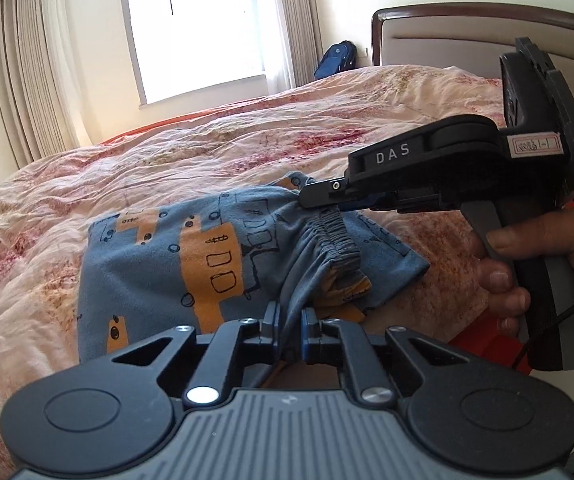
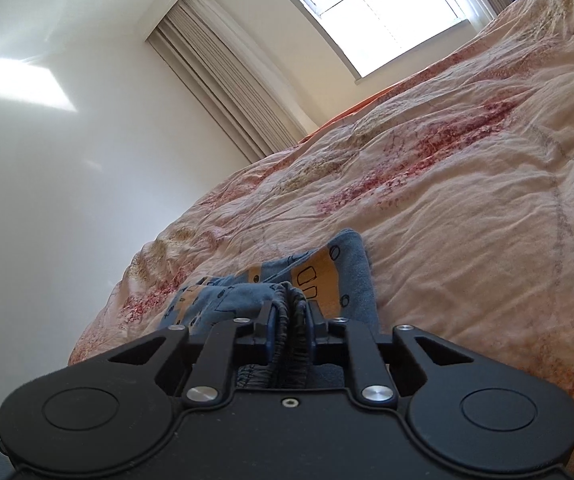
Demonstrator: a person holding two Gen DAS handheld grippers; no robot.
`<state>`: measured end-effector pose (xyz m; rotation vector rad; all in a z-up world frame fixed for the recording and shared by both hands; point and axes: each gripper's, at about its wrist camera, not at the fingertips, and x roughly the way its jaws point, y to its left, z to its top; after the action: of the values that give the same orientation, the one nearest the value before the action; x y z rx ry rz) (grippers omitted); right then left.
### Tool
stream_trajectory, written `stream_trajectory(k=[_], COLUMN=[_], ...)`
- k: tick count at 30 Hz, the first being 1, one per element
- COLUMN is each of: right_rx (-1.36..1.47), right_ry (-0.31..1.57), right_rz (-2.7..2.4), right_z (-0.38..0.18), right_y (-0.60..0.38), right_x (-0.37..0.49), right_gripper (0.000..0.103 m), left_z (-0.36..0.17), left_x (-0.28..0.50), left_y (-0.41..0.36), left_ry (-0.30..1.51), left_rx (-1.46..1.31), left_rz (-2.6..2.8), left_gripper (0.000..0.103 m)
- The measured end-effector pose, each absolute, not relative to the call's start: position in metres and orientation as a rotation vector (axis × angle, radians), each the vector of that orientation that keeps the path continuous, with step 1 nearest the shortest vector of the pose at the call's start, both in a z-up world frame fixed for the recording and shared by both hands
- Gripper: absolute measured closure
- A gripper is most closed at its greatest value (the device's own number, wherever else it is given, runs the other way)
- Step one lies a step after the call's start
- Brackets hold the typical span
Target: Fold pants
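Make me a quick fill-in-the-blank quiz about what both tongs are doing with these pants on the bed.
1. Both tongs, left and right, are shut on the blue and ____ pants.
2. The right tongs pinch the gathered elastic ____.
3. The pants lie on a floral quilt covering the ____.
4. Beyond the bed, beside the curtain, sits a blue ____.

Missing words: orange; waistband; bed; backpack

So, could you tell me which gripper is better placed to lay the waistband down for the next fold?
Probably the right gripper: it is shut on the elastic waistband of the pants, whereas the left gripper only pinches loose fabric below it.
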<state>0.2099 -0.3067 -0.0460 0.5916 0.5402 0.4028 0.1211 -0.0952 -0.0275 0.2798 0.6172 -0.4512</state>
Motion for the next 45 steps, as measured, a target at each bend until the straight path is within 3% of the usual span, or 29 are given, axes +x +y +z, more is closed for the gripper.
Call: stream_trajectory(k=[7, 15, 17, 19, 20, 21, 23, 24, 25, 26, 31, 36, 40, 45], right_rx=[0.549, 0.551, 0.533, 0.507, 0.494, 0.482, 0.437, 0.406, 0.353, 0.316, 0.176, 0.043, -0.082, 0.028], right_ry=[0.444, 0.511, 0.514, 0.509, 0.506, 0.503, 0.498, 0.497, 0.490, 0.479, 0.437, 0.477, 0.498, 0.492], right_rz=[0.382, 0.278, 0.277, 0.272, 0.263, 0.254, 0.222, 0.202, 0.176, 0.163, 0.189, 0.213, 0.160, 0.175], right_z=[-0.021, -0.038, -0.038, -0.036, -0.035, -0.034, -0.032, -0.030, -0.028, -0.026, -0.019, -0.029, -0.047, -0.054], right_y=[-0.309, -0.319, -0.318, -0.316, -0.315, -0.315, -0.313, -0.311, -0.307, -0.304, -0.280, -0.249, -0.248, -0.274], right_x=[0.202, 0.206, 0.205, 0.202, 0.201, 0.201, 0.199, 0.198, 0.196, 0.194, 0.189, 0.191, 0.182, 0.166], right_gripper=[0.089, 0.089, 0.083, 0.077, 0.076, 0.074, 0.052, 0.043, 0.025, 0.016, 0.001, 0.001, 0.001, 0.001], left_z=[-0.007, -0.025, -0.023, -0.017, -0.014, -0.010, -0.003, 0.002, 0.004, 0.006, 0.007, -0.023, -0.037, -0.042], left_x=[0.129, 0.134, 0.132, 0.130, 0.129, 0.128, 0.125, 0.126, 0.128, 0.129, 0.159, 0.191, 0.180, 0.171], left_y=[-0.091, -0.105, -0.103, -0.097, -0.093, -0.089, -0.077, -0.072, -0.067, -0.062, -0.042, -0.023, -0.016, -0.008], left_ry=[0.624, 0.688, 0.681, 0.663, 0.658, 0.651, 0.624, 0.607, 0.591, 0.576, 0.565, 0.689, 0.664, 0.665], left_rx=[0.200, 0.191, 0.187, 0.159, 0.144, 0.124, 0.084, 0.065, 0.050, 0.040, 0.003, -0.043, -0.058, -0.100], left_rz=[-0.488, -0.533, -0.536, -0.546, -0.551, -0.543, -0.498, -0.467, -0.433, -0.399, -0.133, 0.045, 0.023, -0.009], left_gripper=[0.096, 0.097, 0.096, 0.087, 0.071, 0.045, 0.024, 0.016, 0.012, 0.004, 0.001, 0.000, 0.000, 0.000])
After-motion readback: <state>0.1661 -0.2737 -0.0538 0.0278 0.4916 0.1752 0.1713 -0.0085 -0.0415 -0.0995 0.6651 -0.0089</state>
